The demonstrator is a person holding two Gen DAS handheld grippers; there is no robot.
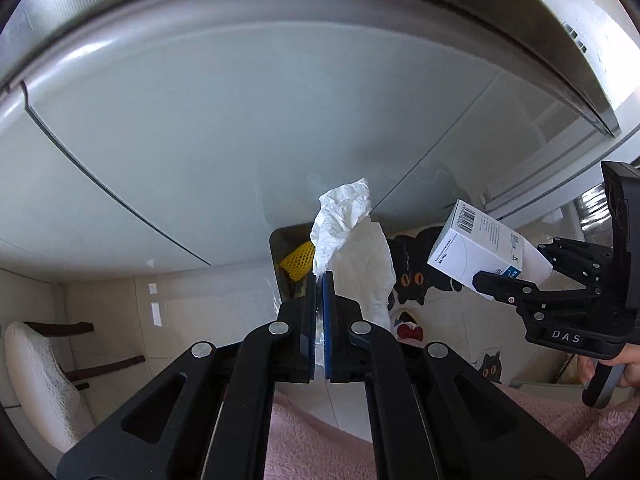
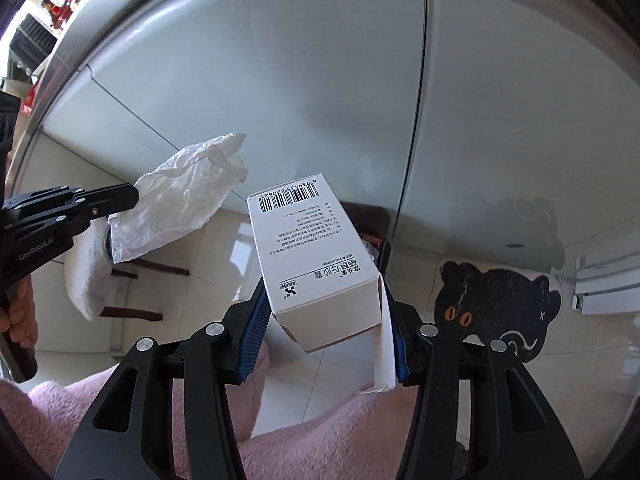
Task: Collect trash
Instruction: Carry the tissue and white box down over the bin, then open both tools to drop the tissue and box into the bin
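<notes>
My left gripper is shut on a crumpled white tissue that sticks up above the fingertips; it also shows in the right wrist view. Just beyond it stands a bin with a yellow foam net inside. My right gripper is shut on a white medicine box with a barcode, its end flap open. In the left wrist view that box is held to the right of the tissue, above the floor.
A grey-white glass table edge curves across both views. A black cat-shaped floor mat lies on the tiled floor. A white chair stands at the left. Pink fleece clothing fills the bottom.
</notes>
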